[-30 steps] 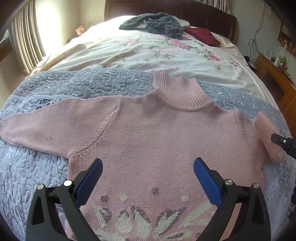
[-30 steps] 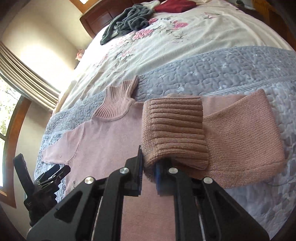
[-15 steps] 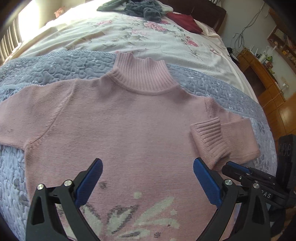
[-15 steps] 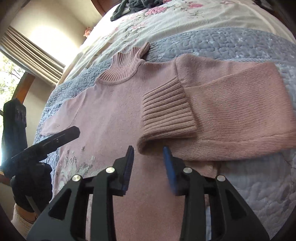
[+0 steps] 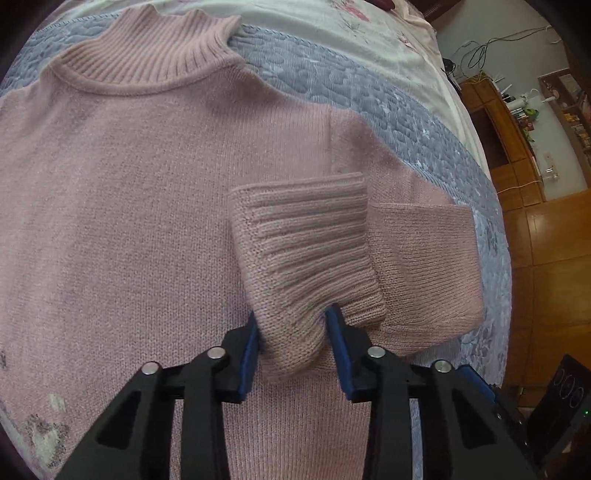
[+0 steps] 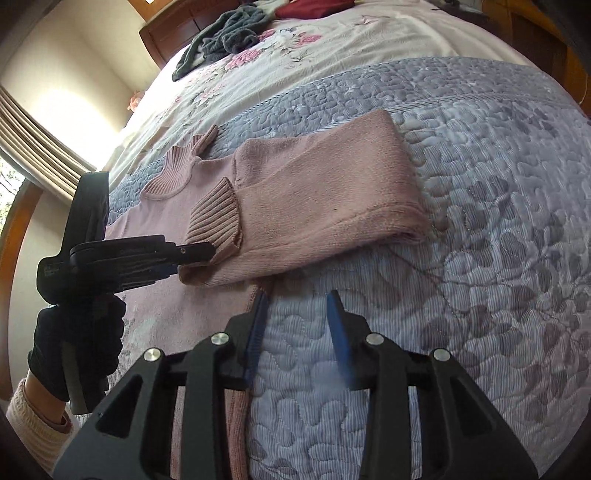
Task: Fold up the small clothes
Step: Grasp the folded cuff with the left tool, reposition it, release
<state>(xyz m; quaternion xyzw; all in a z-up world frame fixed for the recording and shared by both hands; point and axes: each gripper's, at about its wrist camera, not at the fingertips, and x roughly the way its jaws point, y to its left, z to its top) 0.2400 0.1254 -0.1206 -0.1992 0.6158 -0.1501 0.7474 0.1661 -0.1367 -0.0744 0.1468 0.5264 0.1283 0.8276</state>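
Your left gripper [image 5: 293, 332] pinches the ribbed cuff [image 5: 303, 240] of the pink sweater [image 5: 122, 192]. Your right gripper [image 6: 297, 314], at the sleeve's six o'clock, hangs partly open and empty over the grey quilt [image 6: 480, 221].

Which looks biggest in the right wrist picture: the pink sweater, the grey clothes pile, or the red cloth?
1. pink sweater, biggest by far.
2. grey clothes pile.
3. red cloth, cut off by the picture's edge.
The last two lie far up the bed, so they look smaller than they are.

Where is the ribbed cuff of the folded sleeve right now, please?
The ribbed cuff lies on the pink sweater's chest below the collar, with the left gripper closed on its lower corner.
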